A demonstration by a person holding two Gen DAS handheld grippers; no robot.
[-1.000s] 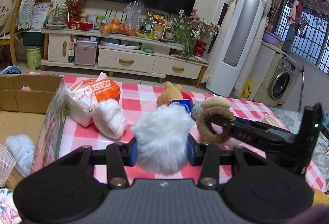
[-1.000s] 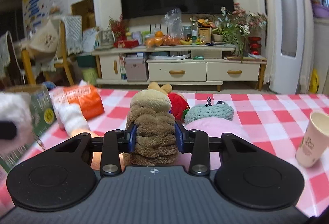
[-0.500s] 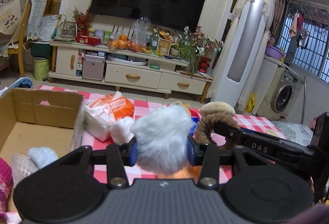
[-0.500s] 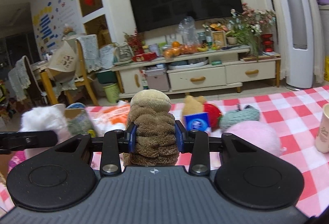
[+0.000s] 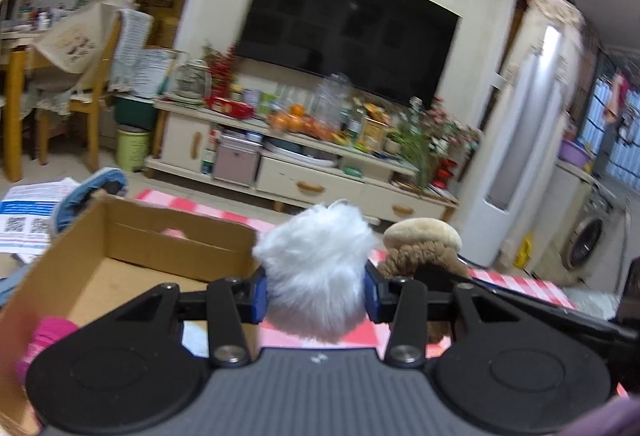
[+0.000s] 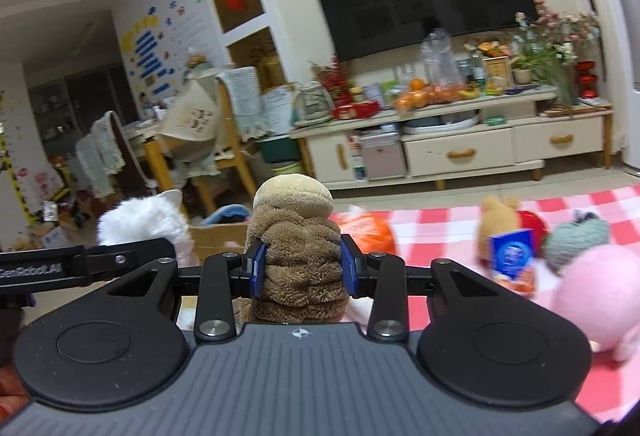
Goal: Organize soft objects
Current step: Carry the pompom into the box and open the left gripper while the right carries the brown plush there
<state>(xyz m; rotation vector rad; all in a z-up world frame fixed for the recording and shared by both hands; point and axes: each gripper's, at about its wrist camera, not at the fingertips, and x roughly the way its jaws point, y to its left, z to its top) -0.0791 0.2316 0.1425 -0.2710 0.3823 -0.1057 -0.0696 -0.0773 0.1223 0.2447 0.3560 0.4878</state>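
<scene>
My left gripper (image 5: 314,292) is shut on a white fluffy pom-pom (image 5: 316,268) and holds it in the air by the right wall of an open cardboard box (image 5: 132,236). My right gripper (image 6: 301,270) is shut on a brown plush toy with a tan cap (image 6: 298,252); the toy also shows in the left wrist view (image 5: 420,244), just right of the pom-pom. The pom-pom shows in the right wrist view (image 6: 144,220) at left. A pink soft item (image 5: 48,336) lies in the box's near corner.
On the red-checked tablecloth (image 6: 440,220) lie an orange bag (image 6: 368,232), a tan plush with a blue tag (image 6: 508,236), a grey-green knitted piece (image 6: 576,244) and a pink plush ball (image 6: 600,292). A TV cabinet (image 5: 304,171) stands behind.
Both grippers moved left and up with their loads. The box now lies straight under and left of the left gripper; the table toys slid to the right of the right wrist view.
</scene>
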